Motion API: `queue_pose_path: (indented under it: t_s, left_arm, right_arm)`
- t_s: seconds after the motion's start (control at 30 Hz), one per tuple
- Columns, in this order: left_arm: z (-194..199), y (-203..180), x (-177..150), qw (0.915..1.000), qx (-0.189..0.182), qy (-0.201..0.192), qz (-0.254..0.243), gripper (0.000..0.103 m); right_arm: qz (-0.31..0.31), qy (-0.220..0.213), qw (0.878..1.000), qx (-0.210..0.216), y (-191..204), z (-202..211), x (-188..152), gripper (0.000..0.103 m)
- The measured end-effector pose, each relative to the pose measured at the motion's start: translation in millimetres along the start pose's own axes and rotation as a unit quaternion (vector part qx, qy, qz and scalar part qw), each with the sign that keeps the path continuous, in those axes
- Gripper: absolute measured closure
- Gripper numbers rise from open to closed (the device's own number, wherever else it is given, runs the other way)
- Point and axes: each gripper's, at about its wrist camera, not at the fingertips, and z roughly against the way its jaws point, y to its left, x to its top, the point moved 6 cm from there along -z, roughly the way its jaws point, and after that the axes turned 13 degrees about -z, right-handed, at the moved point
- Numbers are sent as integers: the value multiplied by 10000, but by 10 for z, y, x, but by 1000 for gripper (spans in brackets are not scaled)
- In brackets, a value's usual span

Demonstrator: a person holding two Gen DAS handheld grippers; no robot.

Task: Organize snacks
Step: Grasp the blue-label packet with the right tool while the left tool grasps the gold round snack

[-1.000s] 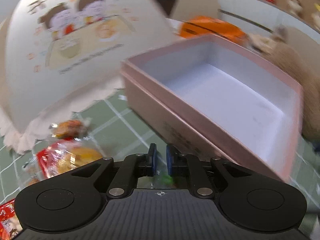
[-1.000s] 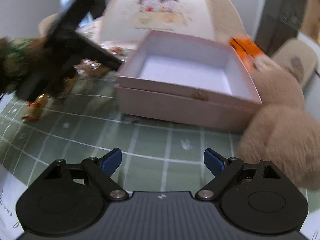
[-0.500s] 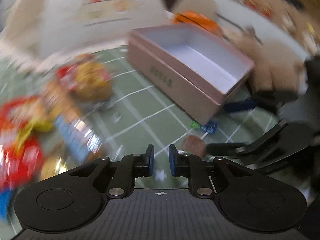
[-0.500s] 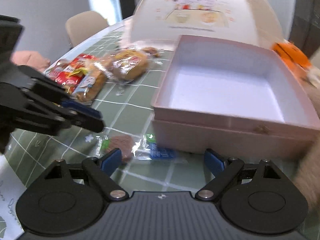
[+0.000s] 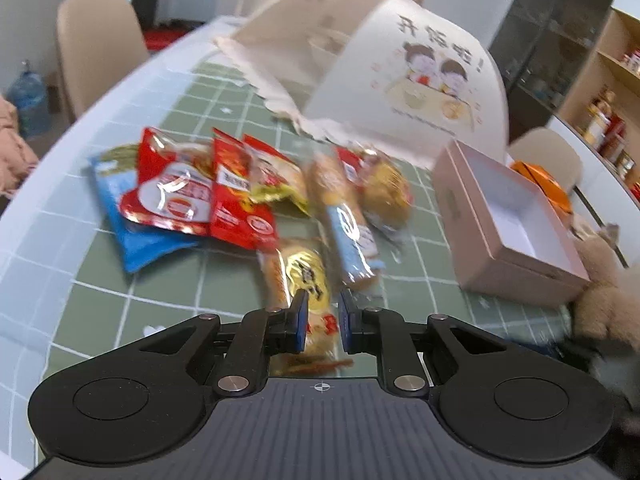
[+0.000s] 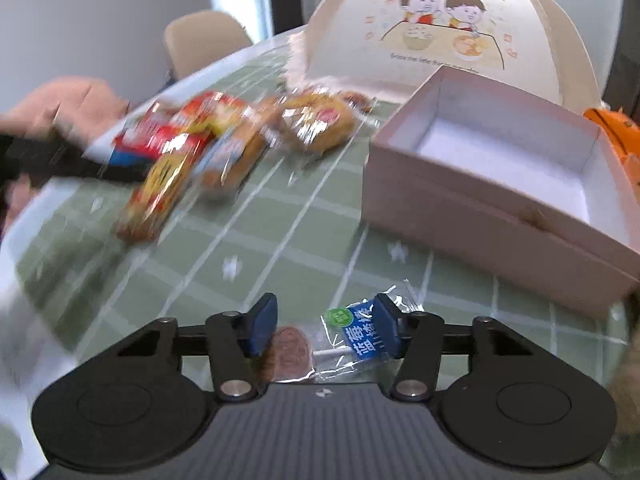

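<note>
Lying flat on the green checked tablecloth [image 6: 280, 248], a small clear-wrapped snack with a blue label [image 6: 362, 334] sits between the jaws of the right gripper [image 6: 326, 326], which are closing around it; pads not yet pressing. Pink open box [image 6: 492, 184] stands just beyond, empty inside. Left gripper [image 5: 322, 320] nearly pressed together, holding nothing, above a yellow-labelled packet [image 5: 306, 280]. Pile of snack packets [image 5: 224, 196] lies left of the box; domed food cover [image 6: 440, 28] behind.
</note>
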Motion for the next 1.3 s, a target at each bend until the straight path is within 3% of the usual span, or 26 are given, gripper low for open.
queue_pose_path:
  t_s: [0.1,0.2,0.33,0.43,0.57,0.67,0.7,0.73,0.8,0.9,1.0,1.1,1.3]
  left_arm:
    - [51,-21,0,9993,337,-130,-45,84]
    - [118,96,-31,9980,529,-164,297,84]
    - [-15,143,37,9974,341,-37,641,84]
    - [-164,17,89,9980,564,199,196,81]
    - [-232,-134,47,9914,1086,308,-660,72]
    - [-234,-198,12,9894,1088,208,-936,72]
    - [-252,-229,10,9904,940,261,-978,66]
    - [-284,-262,-7,9906,803,381,-1042,59]
    - [-332,-321,-70,9894,549,567,-1215,55]
    - [-235,-319,-102,9904,316,380,-1290,54]
    - [-142,-179,-74,9902,480,233,-1289,56]
    - [-134,-33,-69,9941,487,308,-923,56]
    - [-280,-174,-130,9947,562,335,-797,55]
  right_arm:
    - [195,-54,9993,-330,-124,181,-183,51]
    - [-45,-79,9974,-709,-335,332,-261,50]
    - [-762,-129,9943,-740,-564,534,-338,42]
    - [-1446,-158,9848,-947,-715,610,-404,39]
    - [-2383,-197,9653,-1054,-843,686,-563,33]
    - [-2655,-310,9564,-1175,-807,700,-606,28]
    - [-2731,-385,9534,-1221,-784,683,-606,27]
    - [-2770,-445,9513,-1274,-749,650,-580,26]
    - [-2690,-566,9505,-1448,-660,579,-554,23]
    - [-2330,-652,9517,-1890,-492,422,-495,21]
    - [-2389,-824,9412,-2243,-400,338,-453,18]
    - [-2492,-938,9340,-2384,-366,343,-468,16]
    - [-1984,-937,9571,-1890,-515,428,-562,14]
